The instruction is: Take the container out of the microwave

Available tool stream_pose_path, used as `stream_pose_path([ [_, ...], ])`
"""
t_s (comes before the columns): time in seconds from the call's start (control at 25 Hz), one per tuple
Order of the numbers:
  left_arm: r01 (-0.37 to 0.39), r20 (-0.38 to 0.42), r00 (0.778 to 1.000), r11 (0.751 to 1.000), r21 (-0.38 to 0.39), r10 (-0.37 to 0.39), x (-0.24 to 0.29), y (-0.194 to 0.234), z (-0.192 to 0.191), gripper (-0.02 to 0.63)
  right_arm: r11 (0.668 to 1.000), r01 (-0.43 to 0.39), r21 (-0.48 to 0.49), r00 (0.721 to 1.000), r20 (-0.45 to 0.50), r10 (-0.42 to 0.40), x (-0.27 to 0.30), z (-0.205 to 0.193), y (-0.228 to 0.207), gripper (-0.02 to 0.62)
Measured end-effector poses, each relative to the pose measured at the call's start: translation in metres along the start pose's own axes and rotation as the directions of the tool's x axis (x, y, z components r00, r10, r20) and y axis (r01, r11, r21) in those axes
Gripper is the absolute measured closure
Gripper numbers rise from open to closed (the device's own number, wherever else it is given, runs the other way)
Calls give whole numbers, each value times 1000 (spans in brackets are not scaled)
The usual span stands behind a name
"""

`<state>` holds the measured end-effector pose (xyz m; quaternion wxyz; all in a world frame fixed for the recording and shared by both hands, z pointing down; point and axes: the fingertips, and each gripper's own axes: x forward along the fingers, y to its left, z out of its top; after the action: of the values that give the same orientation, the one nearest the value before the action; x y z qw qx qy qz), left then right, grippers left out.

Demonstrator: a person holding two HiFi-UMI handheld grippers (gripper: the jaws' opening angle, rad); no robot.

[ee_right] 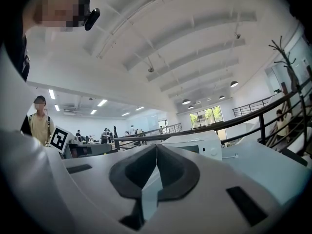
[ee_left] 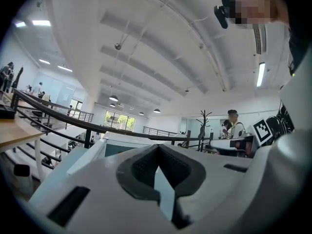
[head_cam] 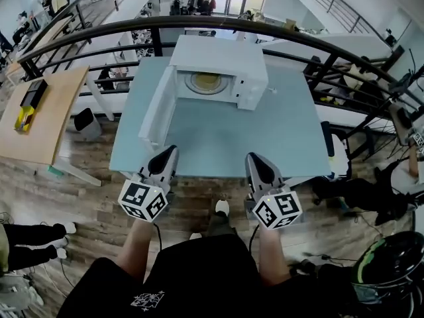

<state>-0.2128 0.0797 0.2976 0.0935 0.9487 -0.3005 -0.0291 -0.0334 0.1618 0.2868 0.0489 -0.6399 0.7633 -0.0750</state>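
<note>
We see the white box-shaped microwave oven [head_cam: 225, 58] on the pale blue rectangular table [head_cam: 218, 144], its door [head_cam: 156, 108] swung open to the left. The round, shallow, yellowish container [head_cam: 205, 82] sits inside the cavity. The left gripper [head_cam: 169, 152] and right gripper [head_cam: 254, 159] hover over the table's near edge, apart from the oven. Each has its jaws pressed together with nothing between them.

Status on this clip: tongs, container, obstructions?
Left tongs, right tongs shut, empty, near edge of blue table. Round yellowish container inside open white microwave. Door swung left, nothing blocking.
</note>
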Motion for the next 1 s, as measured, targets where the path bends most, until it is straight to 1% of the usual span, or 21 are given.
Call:
stream_pose_path([
  [0.24,12,-18,1000,1000,11,-12,43,2,-4,598,1000,13,6,1000,-12,-13,16,-1,-34,589],
  [0.48,23,-27,999,1000,11,-23,89,8,2,598,1000,0,28,1000,-11,0,45,9,-69,589],
  [0.64,-1,-31,1000,1000,12,2,117,14,6,598,999,-22,26,999,-24,23,68,17,-92,589],
  [0.8,-37,-42,998,999,10,37,144,22,5,599,998,-62,18,997,-42,63,93,19,-114,589],
  [1.0,-89,-52,995,996,10,89,174,26,-3,598,994,-107,15,993,-50,108,116,18,-143,589],
])
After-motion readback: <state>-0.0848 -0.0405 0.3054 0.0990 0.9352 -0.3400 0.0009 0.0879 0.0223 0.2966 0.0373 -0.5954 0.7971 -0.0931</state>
